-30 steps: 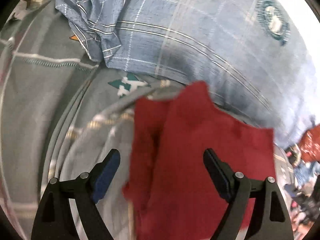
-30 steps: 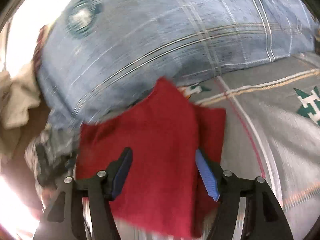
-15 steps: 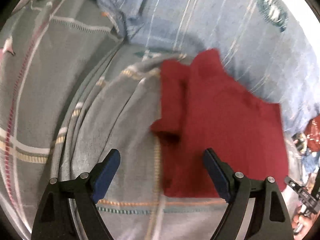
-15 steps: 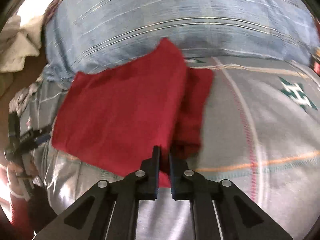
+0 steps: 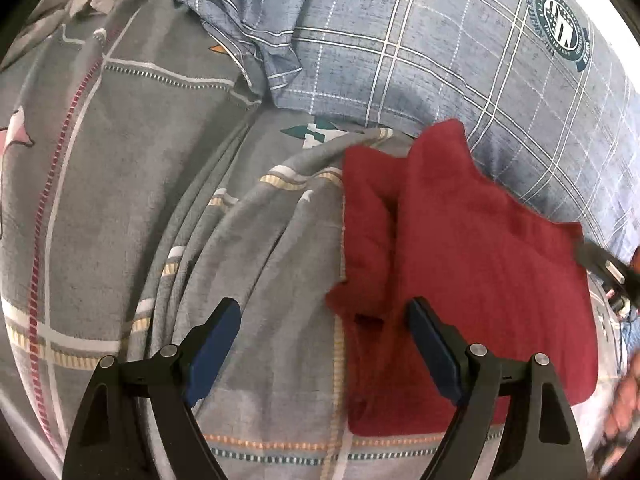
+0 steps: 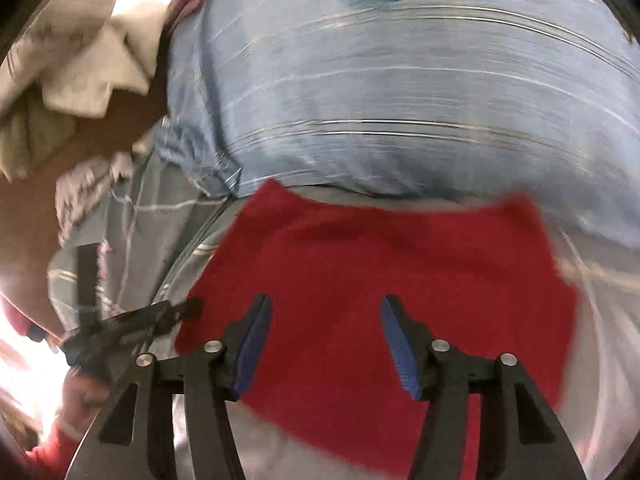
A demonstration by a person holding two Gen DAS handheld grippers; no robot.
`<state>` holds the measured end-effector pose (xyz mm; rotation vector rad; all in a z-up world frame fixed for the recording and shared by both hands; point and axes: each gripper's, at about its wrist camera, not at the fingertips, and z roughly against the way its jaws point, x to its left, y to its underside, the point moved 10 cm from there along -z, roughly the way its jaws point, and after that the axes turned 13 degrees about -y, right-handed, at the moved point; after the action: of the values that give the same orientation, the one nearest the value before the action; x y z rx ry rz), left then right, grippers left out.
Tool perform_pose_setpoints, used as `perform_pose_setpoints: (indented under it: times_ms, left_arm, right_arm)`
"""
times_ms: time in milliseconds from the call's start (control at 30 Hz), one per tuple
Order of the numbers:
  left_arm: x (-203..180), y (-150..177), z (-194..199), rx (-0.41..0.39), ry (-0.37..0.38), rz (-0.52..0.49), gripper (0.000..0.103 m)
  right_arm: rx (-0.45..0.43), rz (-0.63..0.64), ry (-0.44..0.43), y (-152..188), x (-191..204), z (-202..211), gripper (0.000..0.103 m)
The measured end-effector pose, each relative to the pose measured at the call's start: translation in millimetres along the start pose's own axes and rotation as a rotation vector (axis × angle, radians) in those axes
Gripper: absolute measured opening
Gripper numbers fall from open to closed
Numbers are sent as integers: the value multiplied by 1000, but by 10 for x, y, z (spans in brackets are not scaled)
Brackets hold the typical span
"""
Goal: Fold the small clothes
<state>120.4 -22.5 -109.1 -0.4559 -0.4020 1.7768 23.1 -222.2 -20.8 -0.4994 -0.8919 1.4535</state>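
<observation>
Since the earlier frame our right gripper (image 6: pixel 326 340) has let go: half a second back its jaws were pinched shut at the near edge of the red cloth (image 5: pixel 472 280), and they have just been opening, now standing partly apart above the cloth with nothing pressed between the pads. It has also swung sideways, so the right wrist view is smeared and the cloth fills its centre. Our left gripper (image 5: pixel 324 344) has barely shifted; its jaws stand wide apart and empty, the right finger (image 5: pixel 432 344) over the cloth's left part, the left finger over the grey patterned bedsheet (image 5: pixel 160 184). We see the red cloth lying on the bed, folded into a rough rectangle, with a narrower layer sticking out at its 9 o'clock side and a small flap hanging at 7 o'clock. At 12 o'clock of it sits the blue checked pillow (image 5: pixel 420 48); a rumpled white cloth (image 6: pixel 80 48) shows at 10 o'clock in the right wrist view. We judge one fold is just laid and released. Next move likely calls for gripping the protruding left layer and folding it over, or squaring the edges; both grippers must come down to the fabric first.
</observation>
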Motion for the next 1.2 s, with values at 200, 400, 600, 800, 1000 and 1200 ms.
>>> perform_pose_setpoints:
  times_ms: [200, 400, 600, 800, 1000, 1200]
  left_arm:
    - [-8, -16, -117, 32, 1, -11, 87]
    - [-35, -42, -183, 35, -7, -14, 87]
    - [-69, -46, -222, 37, -13, -13, 87]
    - [-52, -56, -164, 31, 13, 31, 86]
    - [-65, -36, -153, 30, 8, 25, 86]
    - [-80, -34, -148, 36, 20, 22, 86]
  right_arm:
    - [68, -13, -62, -393, 125, -999, 35]
    - [121, -35, -45, -530, 34, -1578, 35]
    - [165, 7, -3, -472, 54, -1863, 39]
    - [165, -72, -77, -464, 109, -1573, 47]
    - [209, -77, -75, -374, 232, -1444, 71]
    - [282, 16, -3, -273, 444, -1823, 84]
